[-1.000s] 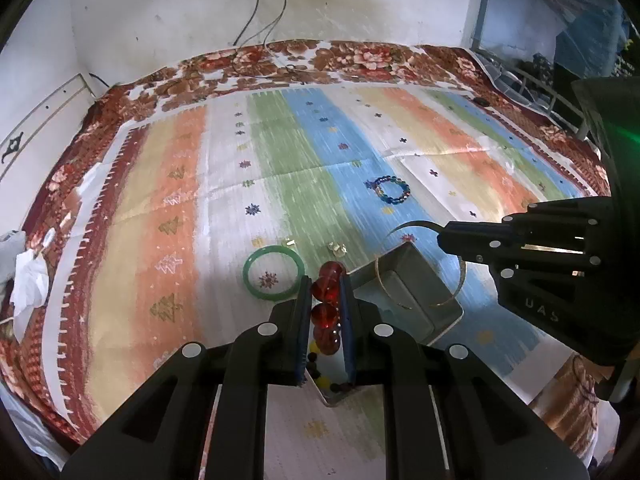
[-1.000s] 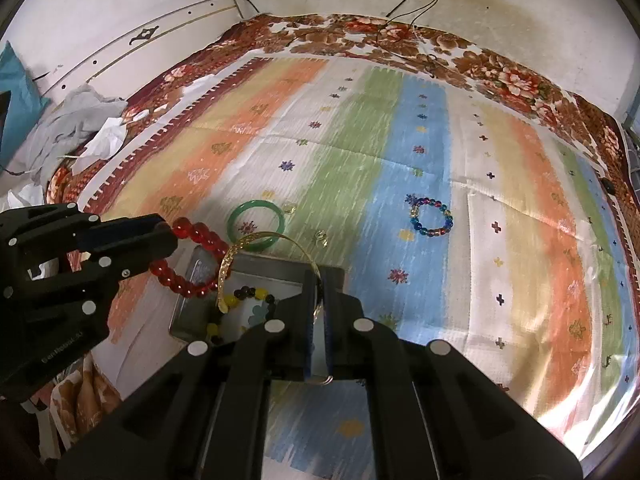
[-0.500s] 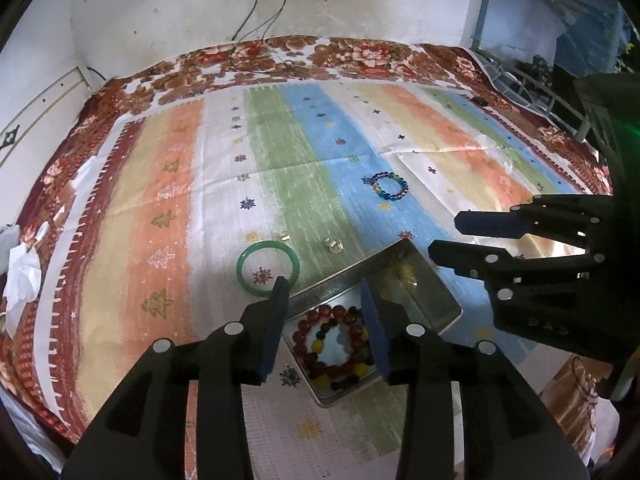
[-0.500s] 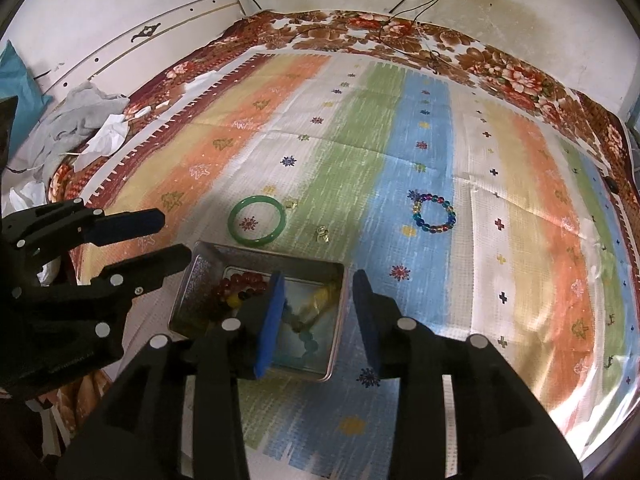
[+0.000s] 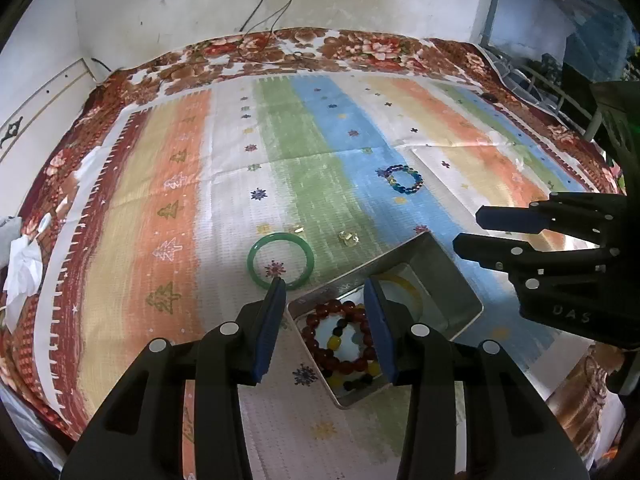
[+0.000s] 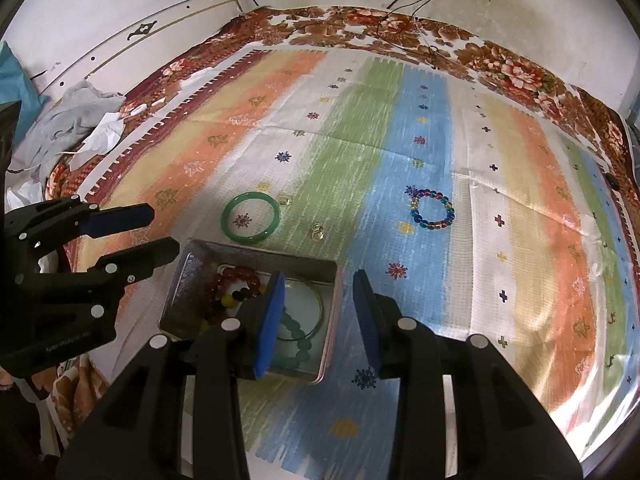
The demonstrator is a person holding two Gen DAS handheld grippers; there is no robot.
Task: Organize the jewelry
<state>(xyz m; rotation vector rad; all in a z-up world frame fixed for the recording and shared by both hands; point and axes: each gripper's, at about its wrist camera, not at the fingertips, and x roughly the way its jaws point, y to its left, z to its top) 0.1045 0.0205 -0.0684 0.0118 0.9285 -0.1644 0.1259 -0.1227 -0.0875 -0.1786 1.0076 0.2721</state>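
Note:
A metal tin (image 5: 460,280) (image 6: 192,280) sits on the striped cloth and holds a red bead bracelet (image 5: 320,332) (image 6: 232,278), a thin gold bangle (image 6: 316,292) and other beads. My left gripper (image 5: 324,286) (image 6: 160,230) is open and empty above the tin's near-left end. My right gripper (image 6: 318,278) (image 5: 466,229) is open and empty above the tin's right edge. A green bangle (image 5: 280,260) (image 6: 251,218), a blue bead bracelet (image 5: 404,179) (image 6: 432,210) and small gold earrings (image 5: 348,237) (image 6: 317,231) lie on the cloth beyond the tin.
The cloth covers a bed against a white wall with hanging cables (image 5: 272,8). Crumpled grey clothes and paper (image 6: 72,120) lie at the left edge. A dark rack (image 5: 560,92) stands at the right.
Both grippers opened and drew back. The red bead bracelet left my left gripper and the gold bangle left my right; both now lie in the tin.

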